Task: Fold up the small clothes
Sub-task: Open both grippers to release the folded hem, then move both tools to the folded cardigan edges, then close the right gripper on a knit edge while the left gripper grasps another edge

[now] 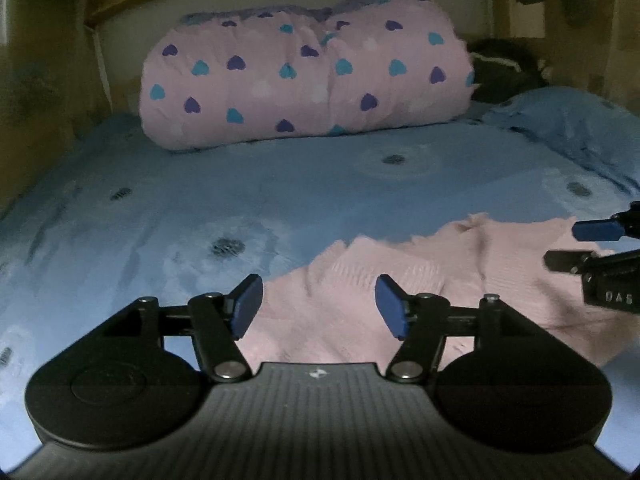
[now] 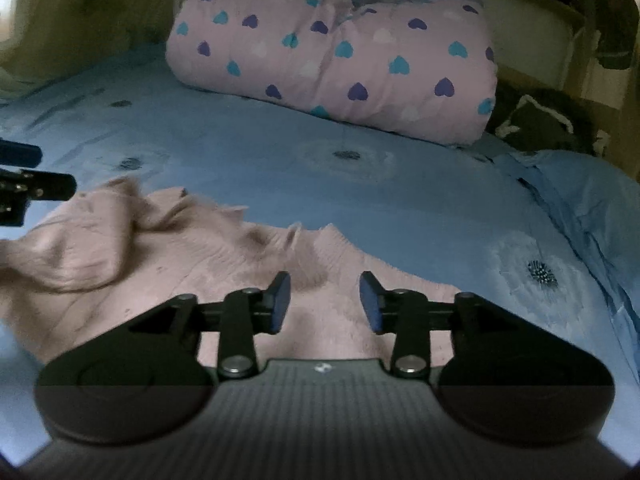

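From the left wrist camera, the left hand-held gripper [image 1: 319,306] hangs low over the near left part of a pink knit garment [image 1: 400,280] that lies rumpled on the blue bed sheet [image 1: 160,200]. Its blue pads are spread wide with nothing between them. The right hand-held gripper [image 1: 572,246] enters from the right edge above the garment's far right side. A rolled pink heart-print quilt [image 1: 304,72] sits at the head of the bed.

From the right wrist camera, the right hand-held gripper [image 2: 325,302] hovers over the garment's [image 2: 160,248] right portion, pads apart and empty. The garment is bunched into a raised fold towards the left, near the left hand-held gripper [image 2: 48,170] at the frame edge. A blue pillow [image 2: 580,200] lies to the right, beside the quilt [image 2: 332,60].
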Available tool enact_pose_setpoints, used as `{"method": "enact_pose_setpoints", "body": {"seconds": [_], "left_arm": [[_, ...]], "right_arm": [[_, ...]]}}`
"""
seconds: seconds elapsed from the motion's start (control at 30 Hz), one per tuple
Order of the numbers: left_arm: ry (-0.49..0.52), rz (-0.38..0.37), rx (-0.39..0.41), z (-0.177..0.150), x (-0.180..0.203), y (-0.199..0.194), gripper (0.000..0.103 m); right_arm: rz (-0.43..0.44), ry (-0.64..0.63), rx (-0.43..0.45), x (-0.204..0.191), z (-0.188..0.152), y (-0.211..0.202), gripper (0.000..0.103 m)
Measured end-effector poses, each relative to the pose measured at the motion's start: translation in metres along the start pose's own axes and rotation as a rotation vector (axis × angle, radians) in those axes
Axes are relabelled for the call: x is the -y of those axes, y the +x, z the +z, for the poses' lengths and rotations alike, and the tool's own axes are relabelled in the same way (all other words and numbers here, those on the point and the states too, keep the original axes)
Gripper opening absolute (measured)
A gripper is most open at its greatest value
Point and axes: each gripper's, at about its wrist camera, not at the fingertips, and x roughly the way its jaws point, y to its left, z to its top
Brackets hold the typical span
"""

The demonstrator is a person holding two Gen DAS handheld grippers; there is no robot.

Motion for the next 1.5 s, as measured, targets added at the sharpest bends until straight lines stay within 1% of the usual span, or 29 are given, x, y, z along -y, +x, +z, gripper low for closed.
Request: {"method": "enact_pose_setpoints", "body": {"seconds": [0.03, 0.1, 0.17, 0.23, 0.3, 0.4, 0.47, 0.57, 0.63, 0.67, 0.7, 0.73, 0.77, 0.8, 0.83, 0.93, 1.0, 1.1, 1.17, 1.33, 1.43, 1.5], "left_arm": [[-0.004, -0.014, -0.006, -0.003, 0.0, 0.0, 0.068], [-0.003, -0.043, -0.022, -0.009, 0.003, 0.002, 0.068], [0.01, -0.07, -0.03, -0.015, 0.007, 0.005, 0.068], [0.035, -0.093, -0.043, -0.022, 0.011, 0.009, 0.068], [0.06, -0.109, -0.053, -0.028, 0.014, 0.013, 0.068], [0.097, -0.115, -0.07, -0.036, 0.02, 0.021, 0.068], [0.121, -0.094, -0.074, -0.041, 0.024, 0.029, 0.068], [0.176, -0.061, -0.061, -0.045, 0.032, 0.039, 0.068], [0.213, -0.045, -0.046, -0.047, 0.038, 0.042, 0.064], [0.225, -0.044, -0.04, -0.047, 0.04, 0.044, 0.06], [0.234, -0.044, -0.038, -0.047, 0.042, 0.046, 0.048], [0.234, -0.046, -0.038, -0.045, 0.043, 0.048, 0.035], [0.229, -0.051, -0.037, -0.043, 0.042, 0.049, 0.028], [0.218, -0.057, -0.037, -0.041, 0.04, 0.05, 0.017], [0.195, -0.061, -0.034, -0.039, 0.036, 0.05, 0.015], [0.143, -0.037, -0.006, -0.032, 0.025, 0.049, 0.013], [0.108, -0.019, 0.019, -0.027, 0.015, 0.048, 0.013], [0.043, 0.03, 0.067, -0.022, -0.004, 0.047, 0.013], [0.016, 0.058, 0.075, -0.02, -0.017, 0.048, 0.013], [-0.07, 0.12, 0.021, -0.021, -0.045, 0.062, 0.013], [-0.104, 0.148, -0.024, -0.024, -0.057, 0.072, 0.014], [-0.113, 0.157, -0.04, -0.027, -0.061, 0.075, 0.014]], "right_arm": [[0.016, -0.007, 0.0, 0.0, -0.002, -0.004, 0.05], [0.059, -0.028, -0.002, -0.001, -0.006, -0.01, 0.055], [0.099, -0.026, 0.007, -0.001, -0.012, -0.014, 0.055], [0.139, -0.017, -0.016, -0.002, -0.016, -0.012, 0.055], [0.177, -0.046, -0.039, -0.006, -0.021, -0.009, 0.055], [0.19, -0.113, -0.055, -0.016, -0.026, -0.005, 0.055], [0.188, -0.152, -0.068, -0.022, -0.03, -0.002, 0.055], [0.155, -0.178, -0.071, -0.025, -0.035, 0.003, 0.053], [0.149, -0.178, -0.063, -0.025, -0.037, 0.005, 0.053], [0.147, -0.176, -0.057, -0.025, -0.038, 0.006, 0.052], [0.148, -0.175, -0.054, -0.025, -0.039, 0.007, 0.05], [0.147, -0.176, -0.051, -0.025, -0.039, 0.008, 0.045], [0.146, -0.177, -0.047, -0.025, -0.039, 0.008, 0.041], [0.149, -0.178, -0.043, -0.025, -0.039, 0.009, 0.034], [0.153, -0.178, -0.037, -0.025, -0.039, 0.009, 0.027], [0.147, -0.164, -0.013, -0.023, -0.037, 0.009, 0.016], [0.14, -0.137, 0.002, -0.019, -0.034, 0.01, 0.015], [0.114, -0.095, 0.042, -0.008, -0.028, 0.011, 0.014], [0.092, -0.073, 0.067, 0.001, -0.024, 0.012, 0.014], [0.011, 0.006, 0.078, 0.029, -0.019, 0.021, 0.014], [-0.062, 0.081, 0.063, 0.049, -0.023, 0.032, 0.014], [-0.12, 0.138, 0.041, 0.063, -0.028, 0.041, 0.014]]}}
